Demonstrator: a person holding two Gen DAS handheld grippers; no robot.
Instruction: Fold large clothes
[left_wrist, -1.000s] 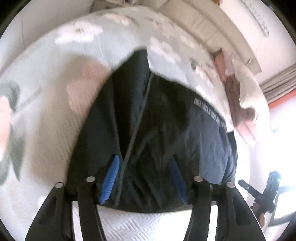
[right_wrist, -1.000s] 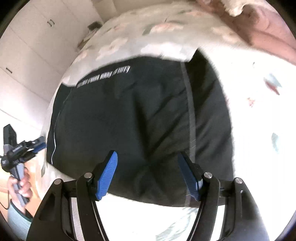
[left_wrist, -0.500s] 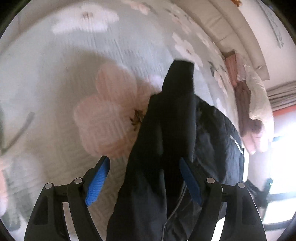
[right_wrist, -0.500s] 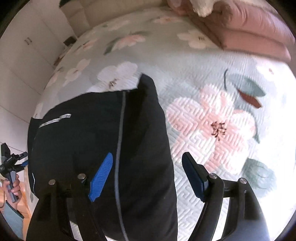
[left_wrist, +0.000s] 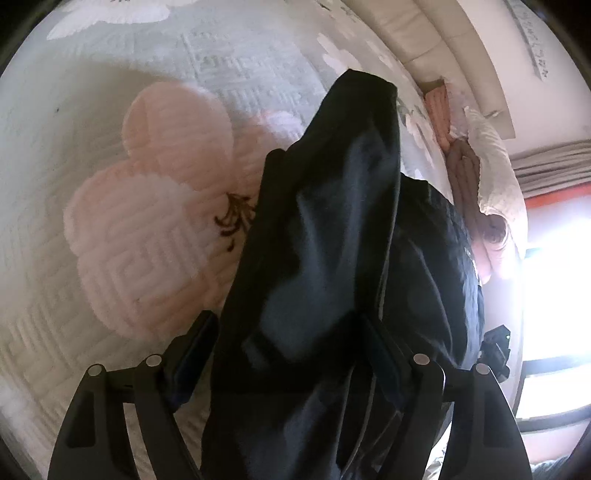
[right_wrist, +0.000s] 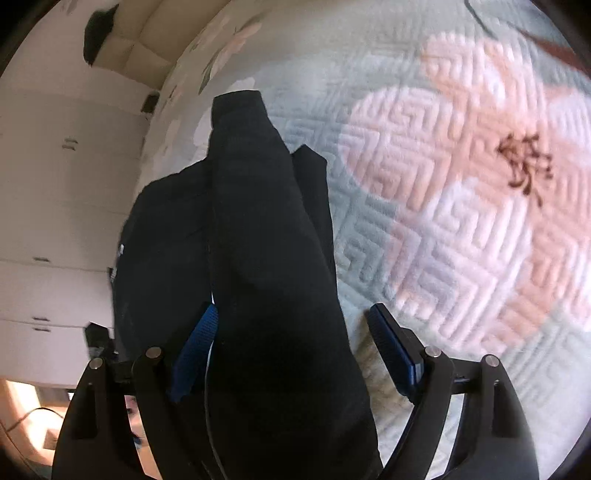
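A black garment (left_wrist: 332, 221) lies in a long, narrow bundle on a floral quilt (left_wrist: 147, 221). My left gripper (left_wrist: 288, 325) is low over its near end, with the cloth filling the space between the closing jaws. The left pad sits at the cloth's edge and the right pad is half hidden by folds. In the right wrist view the same garment (right_wrist: 258, 221) runs away from my right gripper (right_wrist: 293, 314), whose jaws are opening. One blue pad (right_wrist: 199, 339) is against the cloth. The other pad (right_wrist: 395, 343) stands free over the quilt (right_wrist: 461, 184).
Folded pink blankets and a white pillow (left_wrist: 476, 177) lie at the bed's far right by a padded headboard (left_wrist: 443, 48). A bright window is at the right edge. White wardrobe doors (right_wrist: 55, 221) stand beyond the bed's left side.
Both grippers have dropped closer to the bed. The garment, spread wide a second ago, now lies as a narrow strip. The right jaws have widened, leaving one pad off the cloth.
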